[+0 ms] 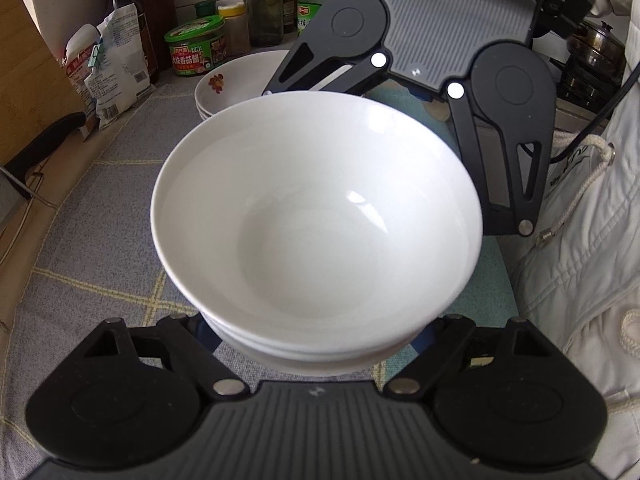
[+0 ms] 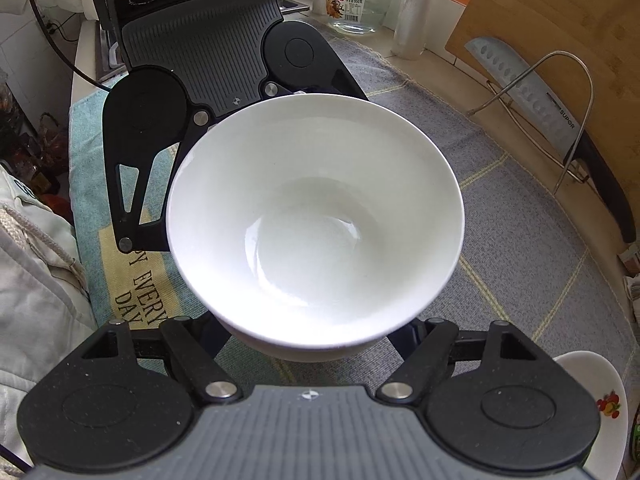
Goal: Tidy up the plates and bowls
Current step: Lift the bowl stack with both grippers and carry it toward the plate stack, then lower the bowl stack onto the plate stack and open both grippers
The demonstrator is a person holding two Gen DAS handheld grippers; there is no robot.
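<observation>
A stack of nested white bowls (image 1: pixel 316 216) fills the middle of both views, top bowl (image 2: pixel 316 208) empty. My left gripper (image 1: pixel 316 336) closes on the stack's lower part from the near side, its pads hidden under the rims. From the opposite side my right gripper (image 2: pixel 312 340) grips the same stack low down, pads also hidden. In the left wrist view the right gripper's fingers (image 1: pixel 516 152) straddle the far side of the stack. Behind them stand white bowls with a flower print (image 1: pixel 236 84), stacked on the cloth.
A grey checked cloth (image 1: pixel 100 220) covers the counter, with a teal towel (image 2: pixel 88 168) beside it. Jars and bottles (image 1: pixel 196 46) line the back wall. A knife (image 2: pixel 532 92) leans in a wire rack against a wooden board (image 2: pixel 560 20). A person's white jacket (image 1: pixel 580 240) is close.
</observation>
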